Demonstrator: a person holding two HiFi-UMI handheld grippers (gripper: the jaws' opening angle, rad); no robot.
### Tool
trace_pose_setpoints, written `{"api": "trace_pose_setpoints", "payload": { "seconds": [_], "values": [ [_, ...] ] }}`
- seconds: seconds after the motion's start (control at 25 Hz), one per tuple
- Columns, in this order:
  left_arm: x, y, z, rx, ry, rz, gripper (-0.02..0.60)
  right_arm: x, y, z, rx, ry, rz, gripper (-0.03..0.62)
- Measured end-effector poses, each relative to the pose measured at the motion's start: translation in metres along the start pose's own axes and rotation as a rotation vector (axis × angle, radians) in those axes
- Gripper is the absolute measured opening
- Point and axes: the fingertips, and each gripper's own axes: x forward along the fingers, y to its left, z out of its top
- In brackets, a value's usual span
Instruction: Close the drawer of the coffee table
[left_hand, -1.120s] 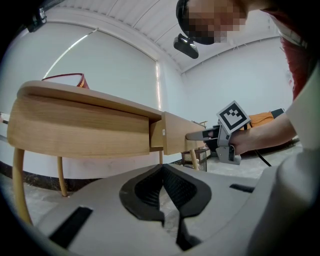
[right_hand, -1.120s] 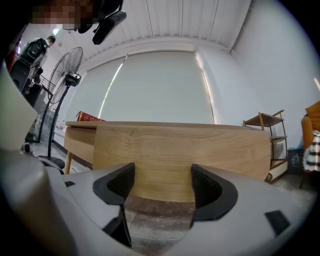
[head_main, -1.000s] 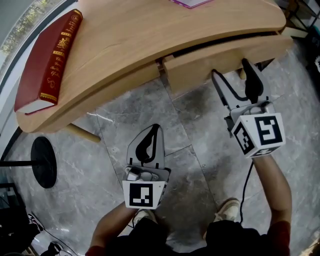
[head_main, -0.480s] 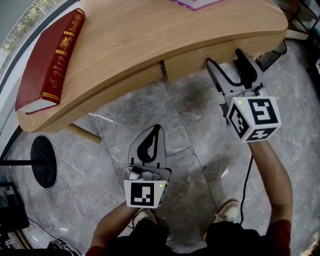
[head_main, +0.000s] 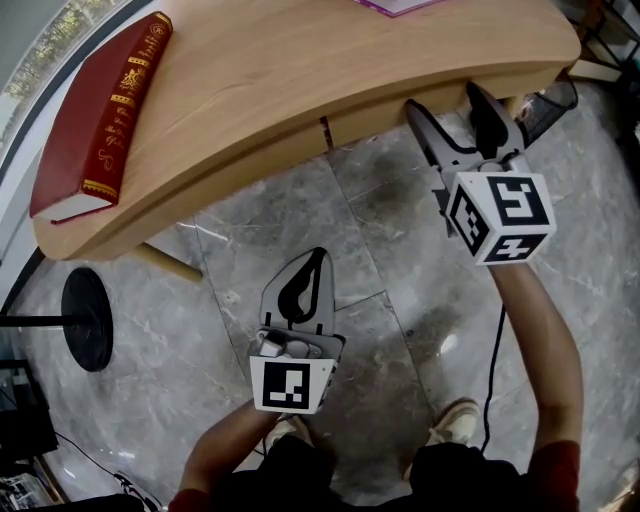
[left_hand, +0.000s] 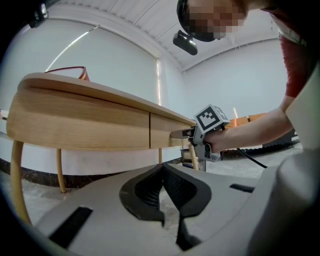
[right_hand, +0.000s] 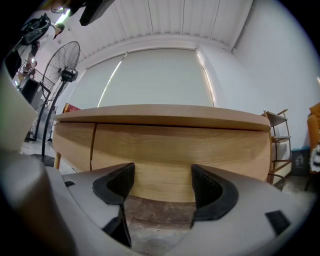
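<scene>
Pushed way in since a second ago: drawer (head_main: 380, 120) front now about flush with the table (head_main: 300, 60) edge, no dark gap left above it. Butted up against that front, looks like touching: right gripper (head_main: 442, 98), fingers spread wide, holding nothing, wood dead ahead of the tips. Hanging low over the floor, well back from the table: left gripper (head_main: 318, 256), fingers pinched together, empty. Front running crosswise to the push. Probably only needs a last straight nudge, if that.
</scene>
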Motion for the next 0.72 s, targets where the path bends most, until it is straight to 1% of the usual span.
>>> {"api": "trace_pose_setpoints", "payload": {
  "seconds": [0.48,0.72],
  "values": [
    [0.0,0.001,-0.003,0.004,0.007,0.008,0.008,-0.001,0.0,-0.001,-0.001,-0.013,0.003,0.331],
    [-0.003,0.001,-0.005,0.013,0.008,0.013,0.008,-0.017,-0.006,-0.011,0.024,-0.007,-0.022,0.331]
  ]
}}
